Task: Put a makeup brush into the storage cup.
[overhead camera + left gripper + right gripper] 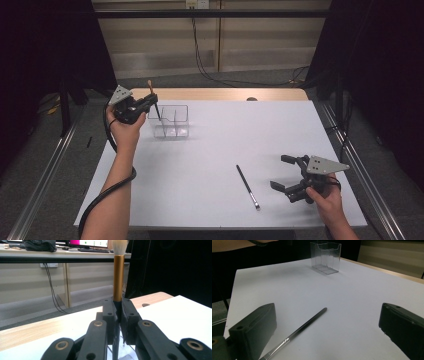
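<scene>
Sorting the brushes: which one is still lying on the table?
The black-handled brush beside the open right gripper; the gold-ferruled brush is clamped upright in the left gripper.

Left hand-held gripper (148, 104) raised, jaws clamped; right hand-held gripper (283, 172) low, jaws wide apart.

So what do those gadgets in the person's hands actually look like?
Each hand-held gripper, left and right, is black, with two blocky jaws on linkage arms fixed by brass-coloured rivets. A grey three-cornered plate sits on top, and a black cable trails along the bare forearm.
</scene>
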`<state>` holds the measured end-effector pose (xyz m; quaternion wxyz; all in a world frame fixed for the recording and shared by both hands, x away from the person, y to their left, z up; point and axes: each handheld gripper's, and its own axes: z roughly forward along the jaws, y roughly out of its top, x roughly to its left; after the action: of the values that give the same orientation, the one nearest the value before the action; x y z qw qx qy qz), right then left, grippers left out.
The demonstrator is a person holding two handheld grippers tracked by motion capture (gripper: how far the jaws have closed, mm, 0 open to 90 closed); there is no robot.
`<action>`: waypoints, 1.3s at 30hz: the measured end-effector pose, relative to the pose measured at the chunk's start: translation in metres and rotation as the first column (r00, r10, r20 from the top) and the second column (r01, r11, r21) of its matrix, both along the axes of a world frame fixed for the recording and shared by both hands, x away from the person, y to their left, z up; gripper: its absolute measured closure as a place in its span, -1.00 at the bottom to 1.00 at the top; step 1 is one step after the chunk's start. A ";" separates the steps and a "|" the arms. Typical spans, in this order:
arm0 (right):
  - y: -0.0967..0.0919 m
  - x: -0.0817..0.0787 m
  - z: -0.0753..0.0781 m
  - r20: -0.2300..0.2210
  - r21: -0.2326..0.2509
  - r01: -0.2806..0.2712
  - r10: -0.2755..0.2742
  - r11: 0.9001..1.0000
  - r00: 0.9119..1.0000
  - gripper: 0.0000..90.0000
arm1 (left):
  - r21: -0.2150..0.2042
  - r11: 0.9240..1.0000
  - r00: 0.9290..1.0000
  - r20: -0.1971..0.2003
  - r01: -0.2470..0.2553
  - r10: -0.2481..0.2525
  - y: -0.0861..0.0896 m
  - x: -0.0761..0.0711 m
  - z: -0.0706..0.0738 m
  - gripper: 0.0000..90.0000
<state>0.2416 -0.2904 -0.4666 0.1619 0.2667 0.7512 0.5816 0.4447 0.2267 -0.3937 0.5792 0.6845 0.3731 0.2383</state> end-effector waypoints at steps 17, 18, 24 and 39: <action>0.000 0.000 0.000 -0.001 0.003 -0.001 0.001 1.000 1.000 -0.98 | -0.044 0.999 0.998 -0.067 -0.001 -0.002 0.001 -0.001 -0.006 0.28; 0.000 0.000 0.000 -0.001 0.002 0.001 -0.001 1.000 1.000 -0.98 | -0.033 0.999 0.997 -0.074 -0.006 0.003 0.001 -0.002 -0.007 0.15; 0.001 0.000 0.000 -0.001 -0.001 -0.003 0.003 1.000 1.000 -0.98 | -0.044 0.999 0.997 -0.077 0.001 -0.004 0.002 -0.007 -0.012 -0.27; 0.004 0.001 0.000 -0.001 -0.007 -0.006 0.006 1.000 1.000 -0.98 | -0.036 0.998 0.996 -0.063 0.059 -0.062 -0.001 -0.029 -0.022 -0.77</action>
<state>0.2428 -0.2865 -0.4663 0.1608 0.2641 0.7541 0.5794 0.4158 0.2253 -0.4159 0.5856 0.6927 0.3747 0.1920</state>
